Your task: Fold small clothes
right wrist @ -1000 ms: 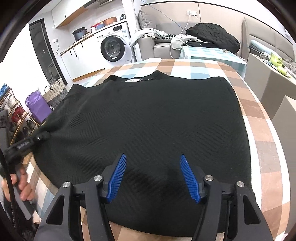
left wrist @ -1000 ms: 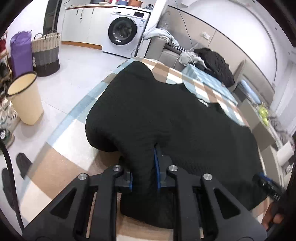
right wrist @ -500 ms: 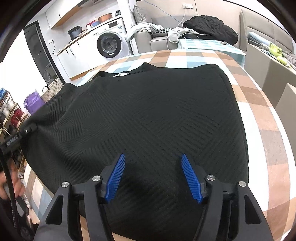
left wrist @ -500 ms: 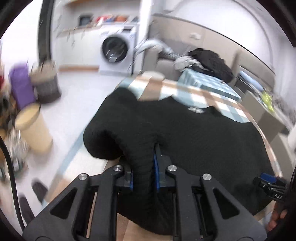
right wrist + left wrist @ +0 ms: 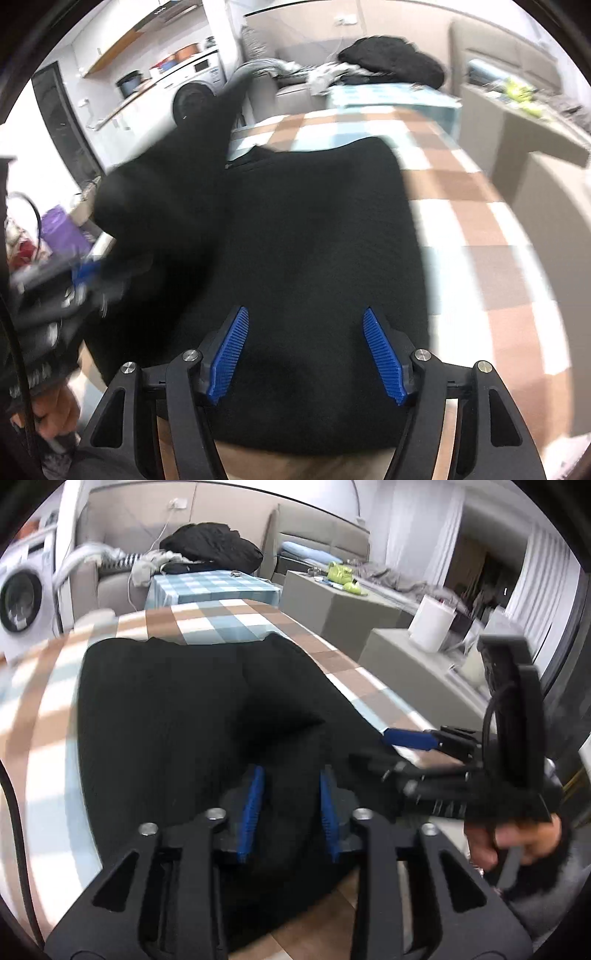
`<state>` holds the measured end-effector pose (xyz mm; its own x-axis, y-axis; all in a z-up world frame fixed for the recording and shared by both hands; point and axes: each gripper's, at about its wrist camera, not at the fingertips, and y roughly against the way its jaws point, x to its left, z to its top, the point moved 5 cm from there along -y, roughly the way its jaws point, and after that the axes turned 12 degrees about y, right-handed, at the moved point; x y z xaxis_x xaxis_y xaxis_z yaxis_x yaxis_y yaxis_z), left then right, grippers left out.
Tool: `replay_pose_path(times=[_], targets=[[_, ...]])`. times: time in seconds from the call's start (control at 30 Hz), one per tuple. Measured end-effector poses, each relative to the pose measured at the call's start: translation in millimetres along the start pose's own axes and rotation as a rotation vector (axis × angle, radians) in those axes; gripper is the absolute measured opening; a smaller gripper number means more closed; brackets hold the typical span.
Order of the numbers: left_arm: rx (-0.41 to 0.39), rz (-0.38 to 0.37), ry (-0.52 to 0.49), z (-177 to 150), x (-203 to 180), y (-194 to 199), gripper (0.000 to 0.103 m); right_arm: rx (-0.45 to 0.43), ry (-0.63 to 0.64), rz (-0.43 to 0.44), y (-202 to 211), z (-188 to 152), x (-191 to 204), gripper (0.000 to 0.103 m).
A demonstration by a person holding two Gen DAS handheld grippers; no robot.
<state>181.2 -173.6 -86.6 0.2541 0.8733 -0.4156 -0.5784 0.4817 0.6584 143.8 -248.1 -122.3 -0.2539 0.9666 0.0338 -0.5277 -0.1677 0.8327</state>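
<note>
The checked tablecloth [image 5: 207, 624] is covering the whole table, and it is giving a wide flat place for the folding. On it the black knitted garment [image 5: 314, 236] is lying in the near half of the table, with its collar toward the far side. In the right wrist view its left part is lifted and is hanging in the air above the rest, very blurred; it seems that this side is being carried over the middle to make the first fold.

The left gripper [image 5: 290, 808] is pointing down over the near part of the garment. Its jaws have just been opening and are standing now at a moderate gap. Black cloth is showing between the blue pads [image 5: 251, 812], but they seem not to be pressing on it, so the folded side is probably being let go here.

The right gripper [image 5: 306, 354] is hovering over the near hem with its jaws wide apart and nothing between them. It is probably waiting there to press down or to catch the edge. In the left wrist view the person's hand [image 5: 517, 842] is holding its handle at the right side, beside the table edge.

The fold is at an early step, and the other side is not yet turned in.
</note>
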Motion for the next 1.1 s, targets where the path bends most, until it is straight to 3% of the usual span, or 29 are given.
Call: replay_pose_path(times=[0.03,0.1,0.2,0.4,0.57,0.7,0.9,0.97,1.0,1.03,1.07,1.1], targets=[[-0.02,-0.003,0.018,-2,4,8,0.051,0.008,-0.004,-0.021,6,-3,-8,0.067],[-0.064,0.006,0.045,-1,14,24,0.059,0.012,-0.016,-0.06,16,-7,-21,0.067],[-0.097,0.062,0.067,-3,36,39,0.06,-0.026,-0.063,-0.04,32,-5,-33,0.067],[-0.054,0.172,0.11,-20,76,47,0.06,-0.09,-0.175,0.212,32,13,-22,0.067],[0.009,0.151,0.05,-45,63,36,0.06,-0.05,-0.206,0.359,15,20,8,0.067],[0.082,0.153,-0.019,-66,53,24,0.06,-0.011,-0.237,0.391,5,18,17,0.071],[0.1,0.143,-0.022,-71,47,14,0.06,0.015,-0.311,0.412,-9,21,13,0.076],[0.098,0.142,-0.023,-70,48,14,0.06,0.019,-0.316,0.373,-16,20,11,0.075],[0.094,0.138,-0.017,-70,49,16,0.06,0.022,-0.317,0.34,-19,19,9,0.064],[0.091,0.135,-0.01,-68,48,16,0.06,0.035,-0.319,0.332,-23,17,7,0.036],[0.085,0.132,-0.001,-67,49,19,0.06,0.04,-0.327,0.335,-23,16,5,0.022],[0.07,0.129,0.011,-65,51,22,0.06,0.006,-0.335,0.356,-16,16,2,0.015]])
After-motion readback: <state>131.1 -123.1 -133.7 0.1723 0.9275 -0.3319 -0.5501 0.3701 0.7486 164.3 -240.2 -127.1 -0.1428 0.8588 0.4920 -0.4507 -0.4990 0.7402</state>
